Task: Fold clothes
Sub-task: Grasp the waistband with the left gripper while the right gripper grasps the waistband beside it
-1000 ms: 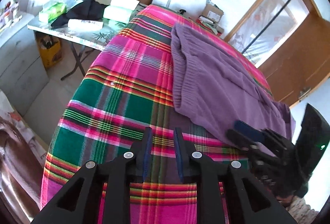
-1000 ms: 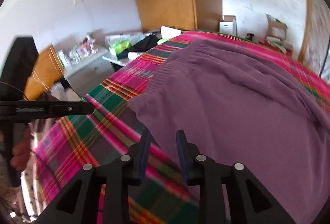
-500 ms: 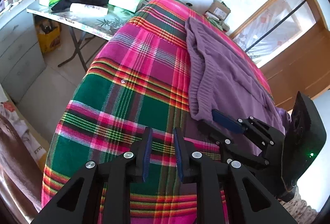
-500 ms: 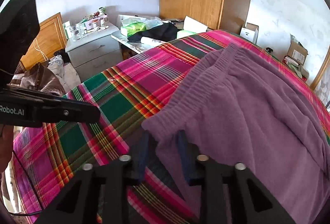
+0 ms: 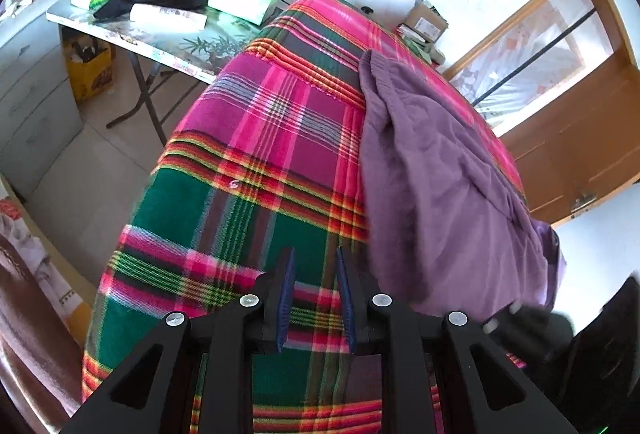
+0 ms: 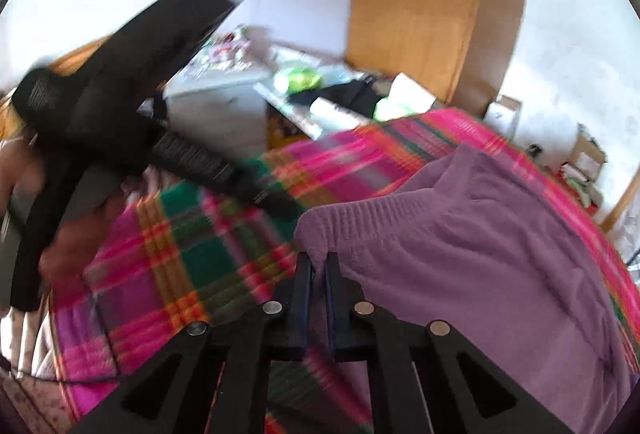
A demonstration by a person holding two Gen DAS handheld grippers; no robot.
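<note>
A purple knit garment (image 5: 432, 174) lies along the right side of a bed covered by a pink and green plaid blanket (image 5: 248, 202). Its ribbed waistband faces me. My right gripper (image 6: 318, 262) is closing, and the near waistband corner of the purple garment (image 6: 480, 254) is pinched between its pads. My left gripper (image 5: 314, 258) hovers over bare blanket just left of the garment's near edge. It stands open by a narrow gap with nothing between its fingers. The right wrist view is blurred by motion.
A folding table (image 5: 168, 34) beside the bed carries tissue packs and a black cloth. A grey drawer unit (image 5: 24, 94) stands at the left. A wooden wardrobe (image 6: 432, 6) is behind, a wooden door (image 5: 580, 122) at the right, and cardboard boxes (image 5: 428, 20) by the far wall.
My right gripper closed its jaws on the waistband corner and rolled. In the left wrist view it slid down to the lower right. The left gripper edged closer to the garment.
</note>
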